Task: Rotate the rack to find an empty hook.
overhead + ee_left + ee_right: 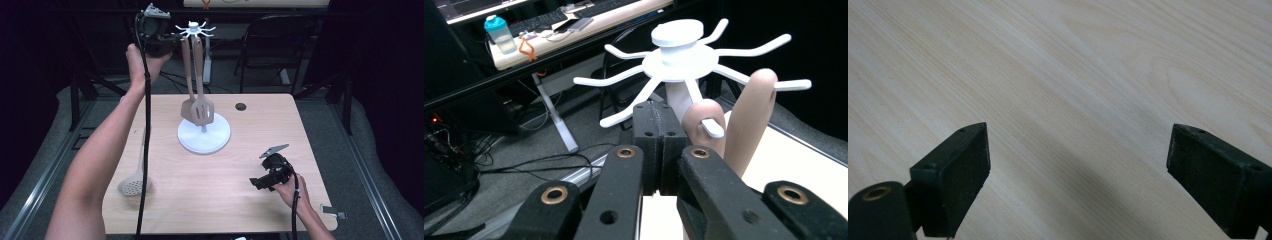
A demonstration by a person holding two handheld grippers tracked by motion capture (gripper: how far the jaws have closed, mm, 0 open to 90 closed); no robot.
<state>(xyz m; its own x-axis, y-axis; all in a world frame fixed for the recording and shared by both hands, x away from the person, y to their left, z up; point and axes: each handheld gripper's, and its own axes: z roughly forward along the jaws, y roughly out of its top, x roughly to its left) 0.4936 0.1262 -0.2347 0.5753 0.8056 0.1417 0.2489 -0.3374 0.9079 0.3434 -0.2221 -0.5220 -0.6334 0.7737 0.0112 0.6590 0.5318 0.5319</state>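
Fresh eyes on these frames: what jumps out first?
The white utensil stand at table centre, two tan spatulas hanging from its spoked top. The left gripper, jaws shut, is raised beside that top. A skimmer lies near the table's left edge; the right gripper, jaws open, sits low over bare wood.

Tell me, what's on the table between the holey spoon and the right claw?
Nothing. In the high view, bare wood lies between the holey spoon and the right claw; the white stand sits farther back.
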